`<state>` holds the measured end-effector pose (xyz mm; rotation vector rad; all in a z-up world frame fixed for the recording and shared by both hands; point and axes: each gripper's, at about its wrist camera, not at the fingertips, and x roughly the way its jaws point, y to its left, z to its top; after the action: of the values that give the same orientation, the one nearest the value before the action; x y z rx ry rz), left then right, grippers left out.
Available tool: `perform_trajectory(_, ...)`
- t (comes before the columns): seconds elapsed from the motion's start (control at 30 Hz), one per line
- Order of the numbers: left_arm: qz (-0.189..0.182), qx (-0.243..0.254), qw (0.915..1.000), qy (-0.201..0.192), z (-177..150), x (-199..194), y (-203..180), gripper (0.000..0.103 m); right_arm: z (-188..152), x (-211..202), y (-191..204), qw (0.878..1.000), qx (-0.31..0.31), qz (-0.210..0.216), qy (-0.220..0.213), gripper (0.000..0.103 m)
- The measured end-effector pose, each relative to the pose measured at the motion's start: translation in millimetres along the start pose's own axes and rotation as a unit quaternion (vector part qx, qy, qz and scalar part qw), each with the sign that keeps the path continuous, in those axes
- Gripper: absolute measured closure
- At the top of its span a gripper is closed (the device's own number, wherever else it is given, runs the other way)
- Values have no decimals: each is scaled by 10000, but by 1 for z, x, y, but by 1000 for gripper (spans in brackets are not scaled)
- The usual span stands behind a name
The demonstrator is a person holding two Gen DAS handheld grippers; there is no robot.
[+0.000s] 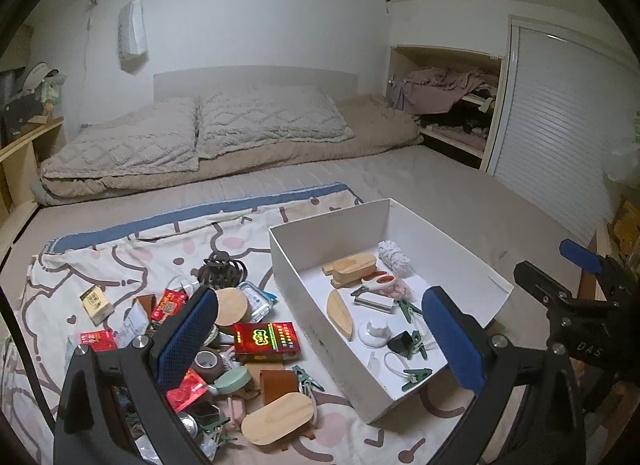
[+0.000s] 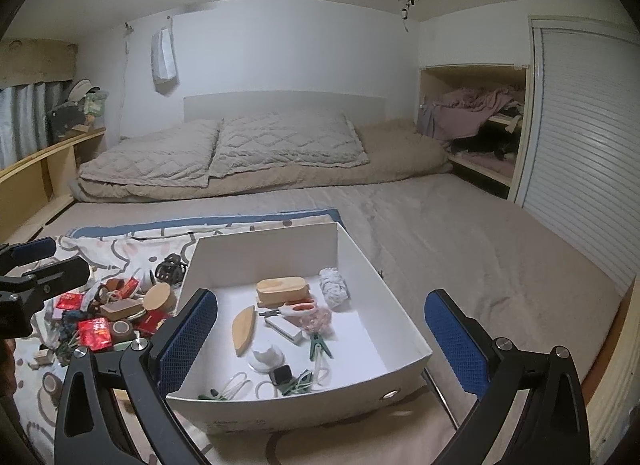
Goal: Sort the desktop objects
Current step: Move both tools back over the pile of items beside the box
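Clutter [image 1: 224,329] lies in a pile on the patterned cloth [image 1: 100,265], under and ahead of the left gripper [image 1: 320,329], whose fingers stand wide apart and hold nothing. Right gripper [image 2: 320,341] hovers level over the white box [image 2: 404,357], spread wide and empty, with sorted things between its fingers.

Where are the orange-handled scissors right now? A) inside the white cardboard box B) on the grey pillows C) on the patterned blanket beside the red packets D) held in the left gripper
A: the orange-handled scissors lie on the floor of the white cardboard box; both grippers are open and empty.
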<state>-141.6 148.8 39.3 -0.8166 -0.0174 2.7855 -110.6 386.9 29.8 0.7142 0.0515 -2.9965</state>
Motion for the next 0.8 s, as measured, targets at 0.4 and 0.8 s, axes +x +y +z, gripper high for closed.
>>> perform_trajectory(0.4,233,-65,9992,-324,-24,-35,31,0,-25,-11,22,9993,263,231,-159,0)
perform_trajectory(0.8,794,-315,9952,-476,-70,-57,83,0,-46,-25,63,9971,25,551,-516,0)
